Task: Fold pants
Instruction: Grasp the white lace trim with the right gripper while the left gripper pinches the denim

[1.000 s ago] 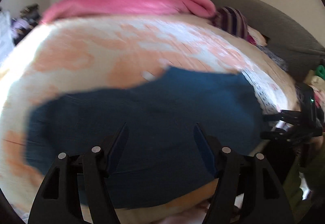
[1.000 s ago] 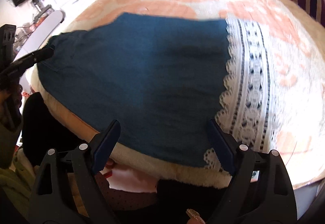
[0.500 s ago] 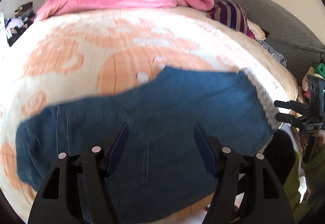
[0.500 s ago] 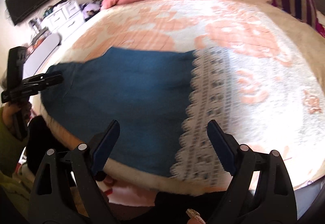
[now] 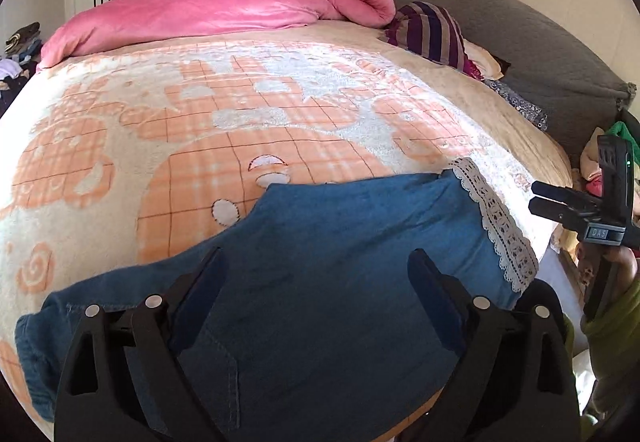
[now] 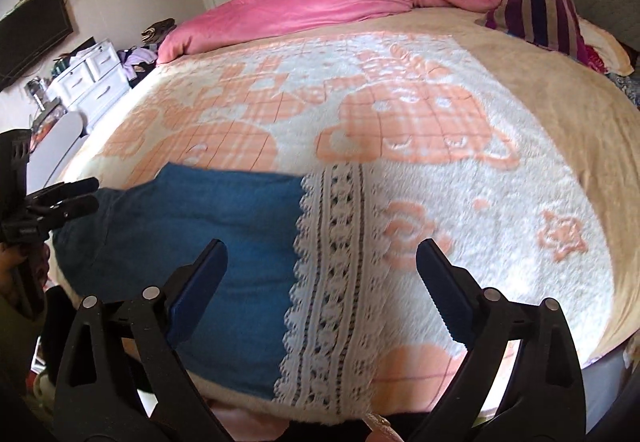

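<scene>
Blue denim pants [image 5: 328, 282] with a white lace hem [image 5: 496, 226] lie flat along the near edge of the bed. In the right wrist view the pants [image 6: 200, 234] are at lower left and the lace hem [image 6: 332, 262] runs down the middle. My left gripper [image 5: 316, 298] is open and empty, held above the pants. My right gripper [image 6: 320, 282] is open and empty, above the lace hem. Each gripper also shows in the other's view, the right one [image 5: 568, 207] off the bed's right edge, the left one [image 6: 60, 201] at far left.
The bed carries an orange and cream blanket [image 5: 240, 121]. A rolled pink duvet [image 5: 224, 5] lies along the far side, a striped purple cushion [image 5: 432, 29] by the grey headboard [image 5: 540, 53]. White drawers [image 6: 92, 81] stand left of the bed.
Both grippers have drawn back and up from the pants, open throughout. More of the bed shows in both views now. The pants lie still.
</scene>
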`<state>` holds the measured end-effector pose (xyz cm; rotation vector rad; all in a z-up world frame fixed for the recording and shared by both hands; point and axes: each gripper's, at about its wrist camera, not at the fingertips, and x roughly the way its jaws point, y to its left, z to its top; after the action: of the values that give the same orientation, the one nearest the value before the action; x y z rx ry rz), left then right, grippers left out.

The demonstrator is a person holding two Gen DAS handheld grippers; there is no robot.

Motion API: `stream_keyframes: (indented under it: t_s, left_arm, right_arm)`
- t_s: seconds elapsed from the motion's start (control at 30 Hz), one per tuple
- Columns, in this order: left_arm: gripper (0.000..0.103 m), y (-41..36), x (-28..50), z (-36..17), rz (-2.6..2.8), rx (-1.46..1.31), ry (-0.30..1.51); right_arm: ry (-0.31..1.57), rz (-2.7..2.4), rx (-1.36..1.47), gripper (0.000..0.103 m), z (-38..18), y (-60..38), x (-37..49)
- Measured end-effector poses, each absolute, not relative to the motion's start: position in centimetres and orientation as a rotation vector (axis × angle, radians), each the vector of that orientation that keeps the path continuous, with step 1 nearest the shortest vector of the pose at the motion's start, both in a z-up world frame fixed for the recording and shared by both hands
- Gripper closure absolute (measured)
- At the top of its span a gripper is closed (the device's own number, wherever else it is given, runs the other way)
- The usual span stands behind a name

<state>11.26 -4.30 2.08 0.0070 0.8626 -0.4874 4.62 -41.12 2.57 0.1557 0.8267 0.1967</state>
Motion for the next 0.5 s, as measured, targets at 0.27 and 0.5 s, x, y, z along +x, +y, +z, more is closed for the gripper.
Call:
stream_keyframes:
  t_s: [0.27,0.5]
  left_arm:
    - [0.012,-4.1,15.8,1.7,-0.492,-0.062,0.906]
    - [0.022,-4.2,20.0,-0.3,-0.502,-0.131,0.98]
  right_arm:
    - [0.851,0.162,0.184,0.014,2.5,-42.6,8.4]
    - [0.891,0.17,0.268,0.026,1.1,-44.0,12.2]
